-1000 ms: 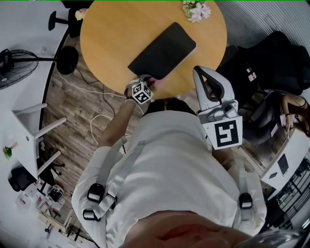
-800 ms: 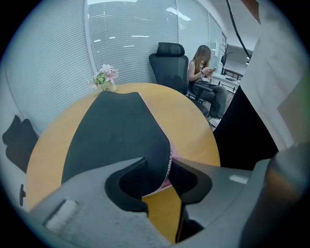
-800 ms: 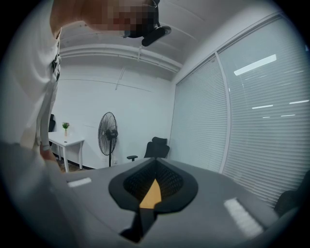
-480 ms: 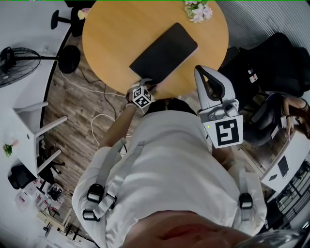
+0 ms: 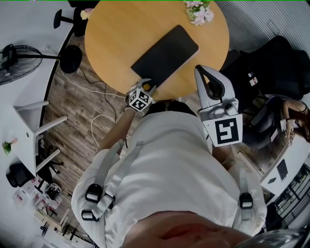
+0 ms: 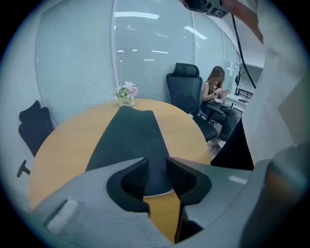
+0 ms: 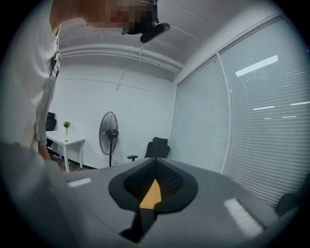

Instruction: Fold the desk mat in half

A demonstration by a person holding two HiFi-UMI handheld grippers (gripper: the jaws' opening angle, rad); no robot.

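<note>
Round wooden table (image 5: 116,34) w/ the black desk mat (image 5: 164,55) lying on it at a diagonal. Far end points toward the little bunch of flowers (image 5: 197,10), near short end sits close to the table edge by the person. Most of the mat is flat and unfolded.

Left gripper (image 6: 157,177) is angled down at that near end. Its jaws have just been closing and the mat's edge is right between the pads (image 6: 134,177) – looks clamped on it imo. A pale rim of the mat shows there, w/ bare tabletop below it, so that bit seems raised off the wood.

Right gripper (image 7: 154,180) is held up in front of the person's chest, off to the side of the table and well apart from the mat – jaws together, nothing in them, just a sliver of table colour showing through the gap under the pads.

Bg: a standing fan (image 5: 14,55) on the floor to the left, an office chair (image 6: 186,92) behind the table, and someone sitting (image 6: 216,94) beside it.
</note>
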